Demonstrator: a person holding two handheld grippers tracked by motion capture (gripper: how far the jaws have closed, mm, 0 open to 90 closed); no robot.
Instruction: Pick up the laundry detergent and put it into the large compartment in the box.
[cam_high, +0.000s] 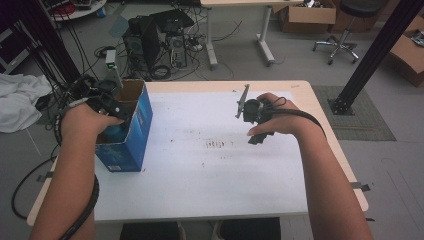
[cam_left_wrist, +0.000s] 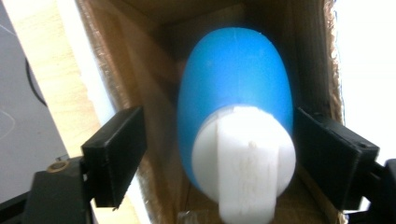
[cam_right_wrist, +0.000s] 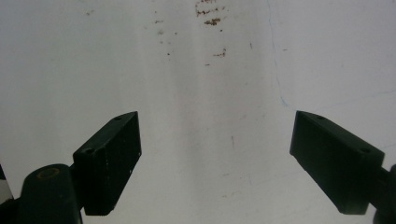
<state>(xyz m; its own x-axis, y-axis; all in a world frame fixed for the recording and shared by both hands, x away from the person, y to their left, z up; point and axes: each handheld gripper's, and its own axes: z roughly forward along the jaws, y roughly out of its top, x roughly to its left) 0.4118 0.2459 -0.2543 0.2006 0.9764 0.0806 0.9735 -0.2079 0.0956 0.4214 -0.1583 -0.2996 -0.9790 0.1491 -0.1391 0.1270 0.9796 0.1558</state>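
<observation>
The left gripper (cam_high: 111, 107) reaches into the open blue box (cam_high: 131, 131) at the table's (cam_high: 200, 200) left edge. The right gripper (cam_high: 256, 125) hovers over the white tabletop, well apart.

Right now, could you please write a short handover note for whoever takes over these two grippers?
Left gripper: inside the open blue box, jaws open; one pad clearly off the blue and white object, the other at its edge.
Right gripper: open, nothing between the jaws, above the white table sheet.
Done: the object is inside the box, seemingly released.
Left: lift the left gripper out; check the object has settled.
</observation>
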